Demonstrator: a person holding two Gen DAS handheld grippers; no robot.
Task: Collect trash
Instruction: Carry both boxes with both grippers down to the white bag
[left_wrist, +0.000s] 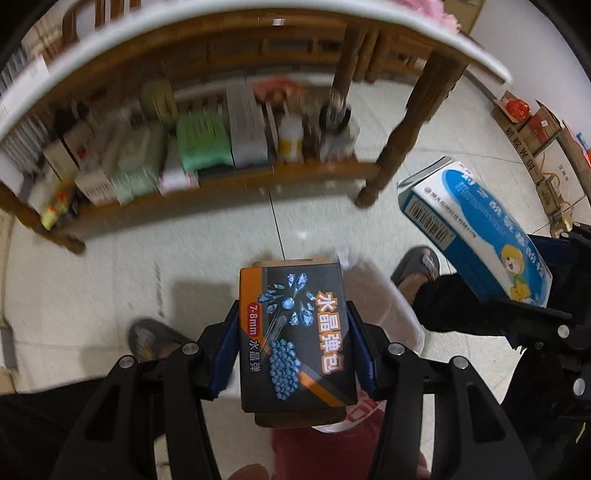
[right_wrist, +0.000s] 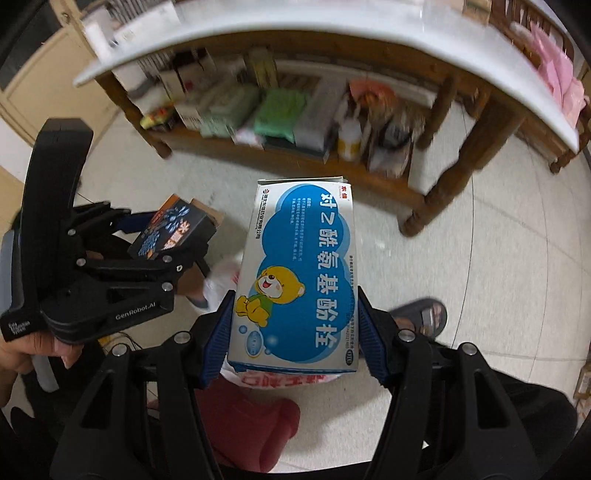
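My left gripper (left_wrist: 291, 354) is shut on a black and orange box (left_wrist: 295, 332) printed with blue crystals, held above the tiled floor. My right gripper (right_wrist: 295, 332) is shut on a blue and white box (right_wrist: 299, 273) with a yellow cartoon bear on it. In the left wrist view the blue and white box (left_wrist: 476, 236) shows at the right, in the right gripper's fingers. In the right wrist view the black and orange box (right_wrist: 173, 229) shows at the left, in the left gripper. Under both boxes lies a white plastic bag (left_wrist: 380, 295) with red print (right_wrist: 280, 380).
A wooden table with a white top (left_wrist: 332, 22) stands ahead; its lower shelf (left_wrist: 221, 177) is packed with boxes, packets and bottles. The person's sandalled feet (left_wrist: 417, 269) stand on the pale tiled floor (right_wrist: 498, 258). Cardboard cartons (left_wrist: 532, 129) line the right wall.
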